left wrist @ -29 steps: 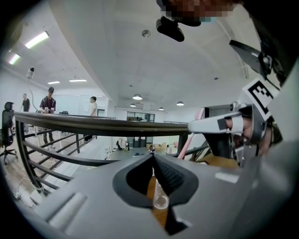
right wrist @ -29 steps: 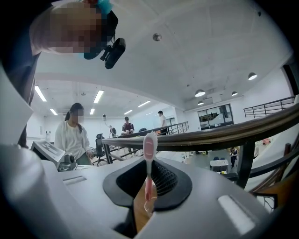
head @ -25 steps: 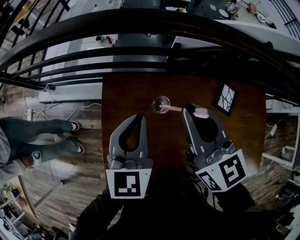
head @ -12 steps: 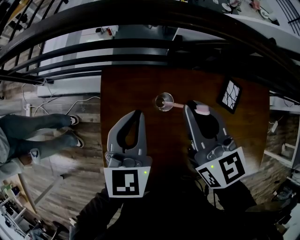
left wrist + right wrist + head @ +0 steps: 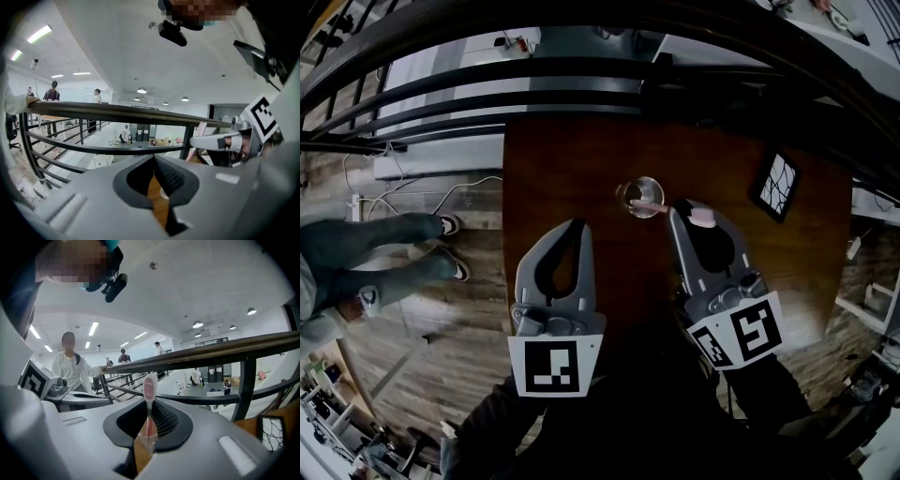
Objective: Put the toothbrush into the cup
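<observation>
A clear glass cup [image 5: 644, 197] stands on the brown table [image 5: 562, 169]. A pink toothbrush [image 5: 701, 217] is pinched in my right gripper [image 5: 691, 214], which is shut on it just right of the cup. The brush's far end reaches over the cup's rim. In the right gripper view the toothbrush [image 5: 149, 387] stands upright between the jaws, its lower end in the cup [image 5: 146, 442]. My left gripper [image 5: 577, 231] hovers to the left of the cup, shut and empty. The left gripper view shows the right gripper [image 5: 224, 141] with the brush [image 5: 201, 128].
A small framed picture [image 5: 776, 185] lies at the table's far right. A dark railing [image 5: 581, 80] runs along the table's far edge. A person's legs [image 5: 384, 262] stand on the wooden floor to the left. People stand in the background beyond the rail.
Both grippers have sunk toward the table. My right gripper has brought the toothbrush closer to the cup, its far end now further over the rim.
</observation>
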